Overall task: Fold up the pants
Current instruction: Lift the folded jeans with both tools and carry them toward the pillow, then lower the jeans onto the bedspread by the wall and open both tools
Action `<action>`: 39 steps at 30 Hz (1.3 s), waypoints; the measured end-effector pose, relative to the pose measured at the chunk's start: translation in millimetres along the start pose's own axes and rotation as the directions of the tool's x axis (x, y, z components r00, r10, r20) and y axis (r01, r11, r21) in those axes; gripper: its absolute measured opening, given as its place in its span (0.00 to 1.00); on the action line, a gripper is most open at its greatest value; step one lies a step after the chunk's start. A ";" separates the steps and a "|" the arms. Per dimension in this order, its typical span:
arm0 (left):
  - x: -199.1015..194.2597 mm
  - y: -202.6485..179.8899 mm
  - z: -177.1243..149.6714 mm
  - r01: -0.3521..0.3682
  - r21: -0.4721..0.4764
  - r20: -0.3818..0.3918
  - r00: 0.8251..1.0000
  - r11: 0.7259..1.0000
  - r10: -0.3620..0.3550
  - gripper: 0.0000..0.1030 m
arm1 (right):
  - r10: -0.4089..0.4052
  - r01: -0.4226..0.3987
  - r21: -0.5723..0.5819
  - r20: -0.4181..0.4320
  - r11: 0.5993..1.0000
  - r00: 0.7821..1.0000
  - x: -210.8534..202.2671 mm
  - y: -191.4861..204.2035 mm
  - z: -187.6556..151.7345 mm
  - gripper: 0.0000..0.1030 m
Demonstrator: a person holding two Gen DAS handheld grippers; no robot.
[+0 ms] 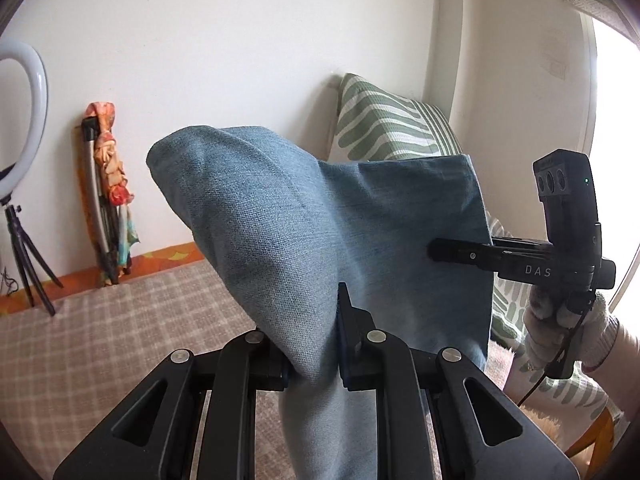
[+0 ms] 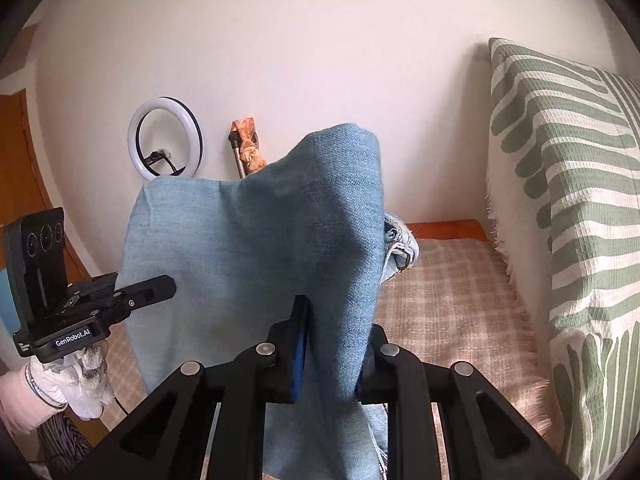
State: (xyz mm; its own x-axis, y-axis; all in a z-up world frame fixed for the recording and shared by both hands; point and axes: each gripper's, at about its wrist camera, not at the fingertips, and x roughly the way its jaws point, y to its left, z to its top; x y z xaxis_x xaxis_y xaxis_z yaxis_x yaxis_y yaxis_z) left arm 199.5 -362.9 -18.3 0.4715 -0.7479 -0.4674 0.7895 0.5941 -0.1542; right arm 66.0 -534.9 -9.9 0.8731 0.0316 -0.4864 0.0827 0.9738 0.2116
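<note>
White walls back a bed (image 2: 452, 280) covered with one beige checked blanket. One green-and-white patterned cushion (image 2: 560, 184) stands at the bed's right end. One ring light (image 2: 165, 138) on a tripod and one folded stand wrapped in orange fabric (image 1: 110, 184) lean at the wall.

One pair of blue denim pants (image 1: 304, 216) is held above the bed, stretched between two grippers. The left gripper (image 1: 316, 356) has its jaws narrow and clamped on a bunched edge of the denim; the fabric rises in a peak above the jaws and hangs down below them. The right gripper (image 2: 332, 360) has its jaws narrow and clamped on the opposite edge in the same manner. The left wrist view shows the right gripper at the right, one finger lying across the fabric. A gloved hand (image 1: 560, 328) holds it. A second gloved hand (image 2: 68, 384) holds the left gripper. A further part of the pants, with seams, shows behind the raised fabric, near the blanket.
</note>
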 end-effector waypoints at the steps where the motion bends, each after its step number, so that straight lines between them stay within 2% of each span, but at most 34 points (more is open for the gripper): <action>1: 4.8 7.1 5.7 -0.006 -0.005 0.001 1.000 1.000 0.006 0.15 | 0.002 -0.002 0.000 0.000 1.000 1.000 8.0 -0.5 9.5 0.16; 8: 48.2 53.1 36.5 -0.048 -0.043 0.009 0.999 0.998 0.048 0.15 | 0.018 -0.018 0.003 -0.003 1.000 1.000 74.3 -14.0 67.9 0.14; 15: 112.7 101.6 46.1 -0.073 -0.083 -0.033 0.997 0.994 0.070 0.15 | 0.012 -0.012 0.010 -0.049 1.000 0.999 160.6 -42.9 99.4 0.14; 21: 167.2 137.0 30.9 -0.088 -0.111 -0.095 0.992 0.990 0.077 0.15 | 0.013 -0.009 0.032 -0.112 0.999 0.994 231.7 -67.6 99.1 0.13; 25: 189.1 151.4 23.2 -0.106 -0.111 -0.119 0.989 0.988 0.093 0.15 | 0.001 0.004 0.036 -0.145 0.999 0.989 268.1 -76.3 94.8 0.12; 36: 231.2 172.9 19.1 -0.170 -0.044 -0.187 0.969 0.984 0.159 0.15 | -0.065 0.072 0.026 -0.196 0.997 0.978 323.0 -92.8 96.2 0.10; 39: 235.3 174.8 16.8 -0.184 -0.039 -0.198 0.965 0.982 0.173 0.19 | -0.095 0.101 0.019 -0.211 0.995 0.973 329.4 -95.4 92.9 0.11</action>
State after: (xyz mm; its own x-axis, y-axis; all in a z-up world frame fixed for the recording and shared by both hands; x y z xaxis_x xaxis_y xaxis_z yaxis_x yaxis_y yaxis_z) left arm 455.0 -440.0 -140.7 0.5139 -0.5600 -0.6499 0.6732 0.7328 -0.0991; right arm 390.4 -638.3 -111.5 0.7405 -0.0139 -0.6719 0.1795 0.9675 0.1778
